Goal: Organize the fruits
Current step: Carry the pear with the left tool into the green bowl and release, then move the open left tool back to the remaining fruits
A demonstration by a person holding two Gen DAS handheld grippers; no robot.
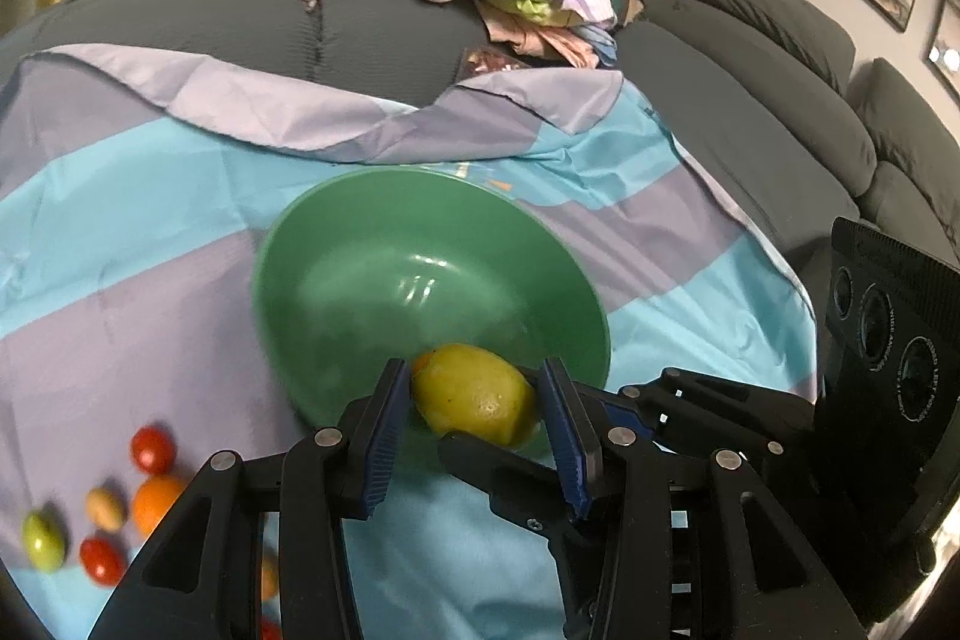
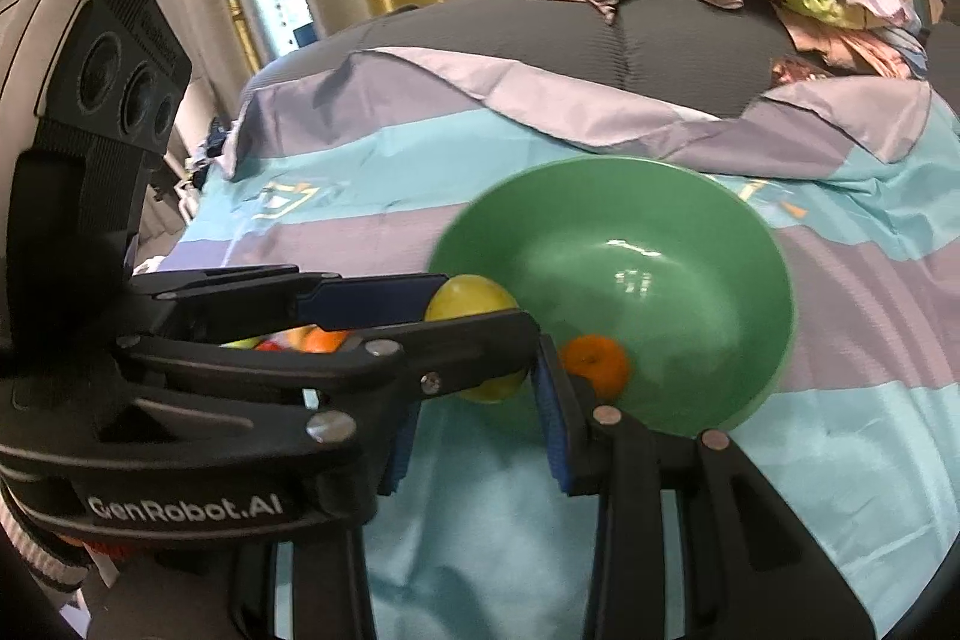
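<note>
Lemon [image 1: 477,394], dimpled, oval, clamped in left tongs [image 1: 474,400], right tongs [image 2: 480,400] spread, glossy green bowl [image 1: 336,232].

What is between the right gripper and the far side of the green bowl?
An orange, lying inside the green bowl near its close rim, just past the right gripper. The right wrist view shows it.

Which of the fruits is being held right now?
The lemon, clamped in the left gripper over the green bowl; the small fruits lie loose on the cloth.

Dim indoor light, fisheye edges warped, bowl [image 1: 432,280] prob motion-blurred w/ glare.
</note>
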